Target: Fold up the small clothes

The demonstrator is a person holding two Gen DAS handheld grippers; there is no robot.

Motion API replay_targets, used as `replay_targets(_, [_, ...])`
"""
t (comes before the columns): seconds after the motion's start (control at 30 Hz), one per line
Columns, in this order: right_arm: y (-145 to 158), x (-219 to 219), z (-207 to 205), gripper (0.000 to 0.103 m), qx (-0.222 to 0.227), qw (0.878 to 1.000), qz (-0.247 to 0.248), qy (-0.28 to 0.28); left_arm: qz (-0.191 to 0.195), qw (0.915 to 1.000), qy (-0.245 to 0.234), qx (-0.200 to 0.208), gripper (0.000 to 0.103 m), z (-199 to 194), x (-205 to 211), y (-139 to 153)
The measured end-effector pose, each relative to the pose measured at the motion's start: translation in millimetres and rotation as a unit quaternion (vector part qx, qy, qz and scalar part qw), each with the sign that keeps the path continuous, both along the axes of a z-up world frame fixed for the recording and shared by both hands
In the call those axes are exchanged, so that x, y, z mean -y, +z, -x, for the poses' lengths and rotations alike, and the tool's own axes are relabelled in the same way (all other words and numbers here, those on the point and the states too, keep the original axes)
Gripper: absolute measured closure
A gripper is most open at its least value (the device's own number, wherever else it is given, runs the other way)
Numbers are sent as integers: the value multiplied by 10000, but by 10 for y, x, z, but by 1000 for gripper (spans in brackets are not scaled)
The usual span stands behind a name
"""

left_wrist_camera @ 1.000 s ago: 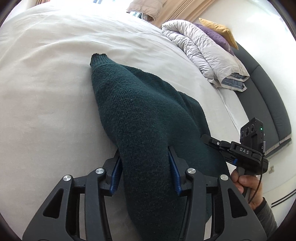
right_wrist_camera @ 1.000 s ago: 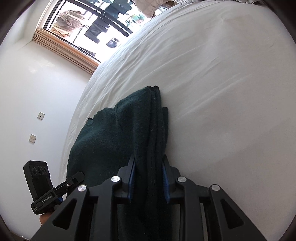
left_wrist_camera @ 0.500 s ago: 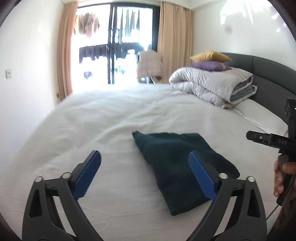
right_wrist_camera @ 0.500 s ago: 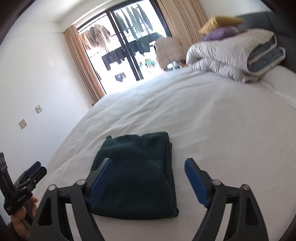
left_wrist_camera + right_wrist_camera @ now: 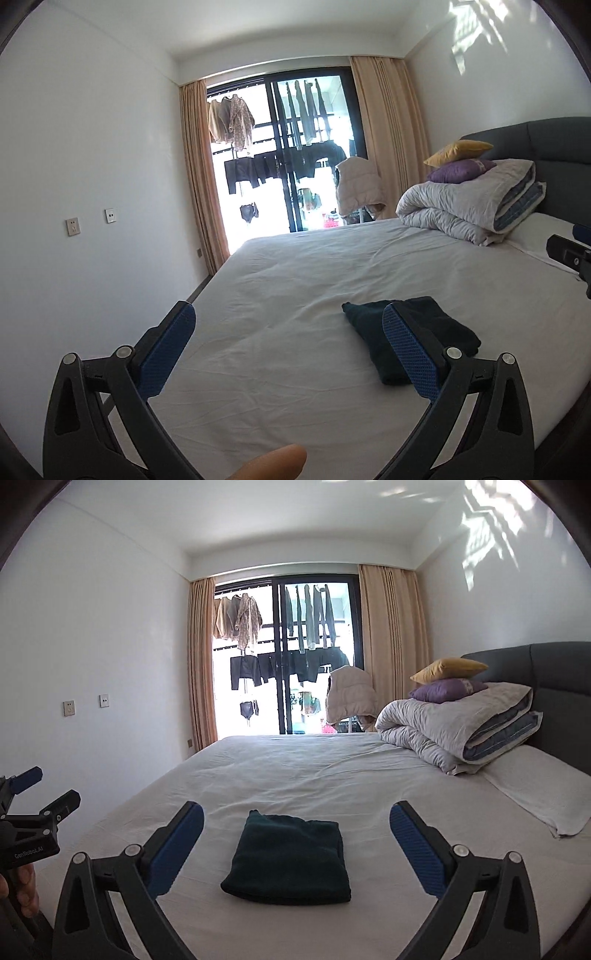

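A dark green knitted garment (image 5: 291, 856) lies folded into a neat rectangle on the white bed sheet (image 5: 314, 775). In the left wrist view the garment (image 5: 369, 325) lies right of centre, partly behind the right finger. My left gripper (image 5: 291, 350) is open and empty, held back above the near part of the bed. My right gripper (image 5: 295, 843) is open and empty, raised in front of the garment, which shows between its fingers. The left gripper also shows at the left edge of the right wrist view (image 5: 33, 812).
A folded grey duvet (image 5: 458, 727) with a purple cushion (image 5: 447, 690) and a yellow cushion (image 5: 448, 668) lies at the head of the bed by the dark headboard (image 5: 554, 675). A flat white pillow (image 5: 539, 790) lies to the right. A white wall is on the left.
Both grippers let go of the green garment, opened wide and pulled back and up. The garment now lies folded flat on the sheet.
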State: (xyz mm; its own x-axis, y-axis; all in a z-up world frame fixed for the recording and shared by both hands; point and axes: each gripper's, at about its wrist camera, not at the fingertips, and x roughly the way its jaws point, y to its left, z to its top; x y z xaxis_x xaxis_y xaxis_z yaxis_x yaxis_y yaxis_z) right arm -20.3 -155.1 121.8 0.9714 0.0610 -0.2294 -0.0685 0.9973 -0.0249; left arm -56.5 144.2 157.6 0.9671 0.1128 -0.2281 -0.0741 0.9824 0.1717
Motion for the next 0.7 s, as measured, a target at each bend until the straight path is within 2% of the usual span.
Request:
replay_targets(0.23, [-149, -151, 212, 0, -553, 9984, 47, -91, 381, 9968, 206, -665, 0, 400, -102, -100])
replay_targets(0.43, [-315, -191, 340, 0, -815, 9965, 32, -209, 659, 9888, 201, -1322, 0, 326, -188, -424])
replay_targets(0.7, [-448, -224, 283, 0, -1134, 9933, -19, -227, 885, 9803, 181, -1758, 0, 177, -251, -745])
